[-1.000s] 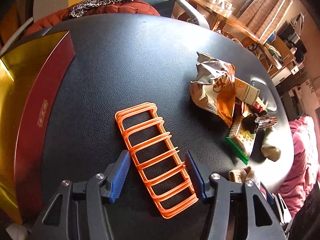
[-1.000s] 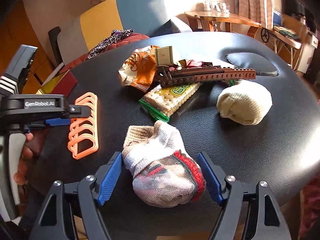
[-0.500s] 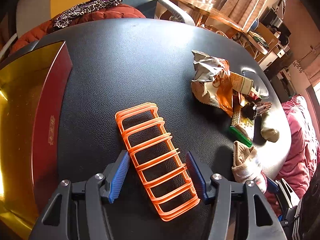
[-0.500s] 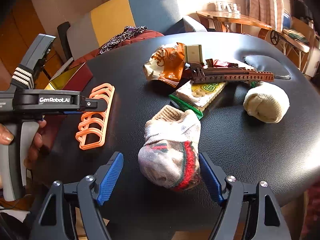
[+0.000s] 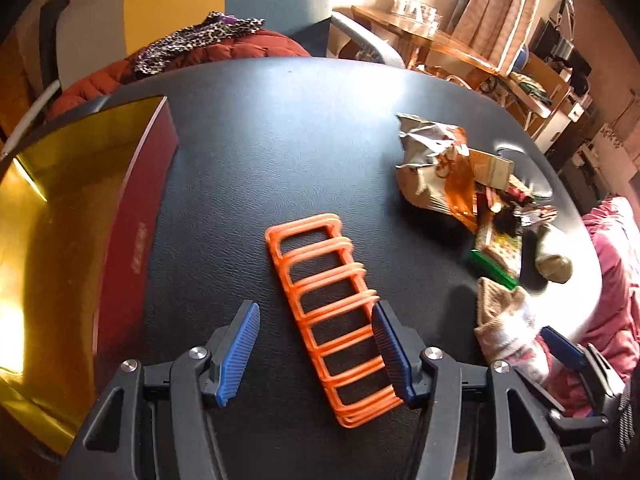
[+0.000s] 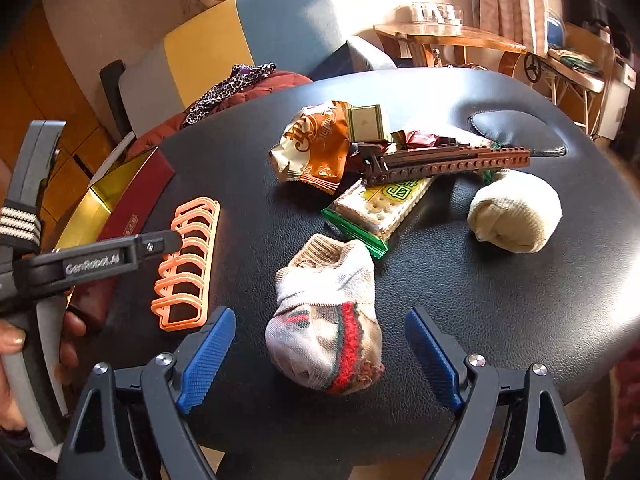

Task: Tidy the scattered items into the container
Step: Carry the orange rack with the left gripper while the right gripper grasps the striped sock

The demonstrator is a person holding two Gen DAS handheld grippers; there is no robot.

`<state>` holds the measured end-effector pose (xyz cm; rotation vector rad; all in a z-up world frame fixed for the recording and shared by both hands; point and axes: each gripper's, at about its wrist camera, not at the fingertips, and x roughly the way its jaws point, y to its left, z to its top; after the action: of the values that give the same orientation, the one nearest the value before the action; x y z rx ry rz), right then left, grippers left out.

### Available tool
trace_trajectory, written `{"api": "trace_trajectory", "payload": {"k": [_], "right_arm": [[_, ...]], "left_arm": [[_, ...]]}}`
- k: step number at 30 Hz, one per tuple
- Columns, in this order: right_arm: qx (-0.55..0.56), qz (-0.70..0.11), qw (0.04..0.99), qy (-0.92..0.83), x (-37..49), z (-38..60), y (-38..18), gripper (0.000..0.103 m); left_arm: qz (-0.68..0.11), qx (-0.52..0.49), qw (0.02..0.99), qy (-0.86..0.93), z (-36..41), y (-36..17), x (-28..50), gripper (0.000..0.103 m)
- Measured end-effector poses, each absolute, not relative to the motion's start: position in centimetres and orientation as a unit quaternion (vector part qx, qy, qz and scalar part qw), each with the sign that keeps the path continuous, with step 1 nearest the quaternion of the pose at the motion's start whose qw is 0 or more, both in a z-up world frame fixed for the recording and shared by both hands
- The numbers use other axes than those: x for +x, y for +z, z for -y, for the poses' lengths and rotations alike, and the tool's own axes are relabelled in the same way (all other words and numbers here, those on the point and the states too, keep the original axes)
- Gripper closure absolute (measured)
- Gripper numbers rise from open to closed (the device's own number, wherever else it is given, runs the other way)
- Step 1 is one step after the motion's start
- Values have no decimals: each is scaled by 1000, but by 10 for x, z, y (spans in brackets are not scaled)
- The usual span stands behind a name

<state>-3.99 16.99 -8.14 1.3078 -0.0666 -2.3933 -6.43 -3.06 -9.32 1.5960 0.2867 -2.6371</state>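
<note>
Beside the red-and-gold box (image 5: 136,184): orange rack (image 5: 336,308), flat, between wide-open, empty left gripper (image 5: 316,354). Risk: thin rack slips. Right gripper (image 6: 318,356) wide-open, empty, astride striped sock (image 6: 328,320).

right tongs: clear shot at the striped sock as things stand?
Probably yes. The right tongs stand open with the striped sock lying between the blue pads, not yet pinched. Nothing lies over the sock; the cracker packet sits just beyond its cuff, apart from the pads.

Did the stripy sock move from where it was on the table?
No. The stripy sock lies just as close to the cracker packet; only the open right gripper backed away.
</note>
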Motion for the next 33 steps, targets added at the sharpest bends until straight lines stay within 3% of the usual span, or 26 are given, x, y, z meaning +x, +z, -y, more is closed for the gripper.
{"api": "trace_trajectory", "payload": {"k": [4, 6, 11, 16, 18, 20, 33], "right_arm": [[470, 30, 207, -857, -42, -170, -84, 15], [473, 27, 208, -856, -43, -170, -86, 15], [475, 17, 199, -857, -47, -168, -93, 16], [468, -21, 178, -865, -44, -160, -98, 44], [465, -33, 174, -868, -42, -158, -99, 47], [463, -43, 167, -870, -42, -157, -100, 50], [462, -25, 146, -874, -33, -144, -93, 61]], "left_arm": [[-86, 512, 10, -855, 21, -93, -69, 40], [-72, 522, 14, -850, 20, -100, -67, 27], [-80, 525, 11, -847, 23, -108, -60, 28], [-102, 519, 5, -849, 31, -112, -52, 36], [-113, 512, 1, -852, 40, -111, -46, 47], [-120, 509, -4, -852, 47, -112, -41, 49], [-95, 471, -38, -876, 42, -84, -29, 49]]}}
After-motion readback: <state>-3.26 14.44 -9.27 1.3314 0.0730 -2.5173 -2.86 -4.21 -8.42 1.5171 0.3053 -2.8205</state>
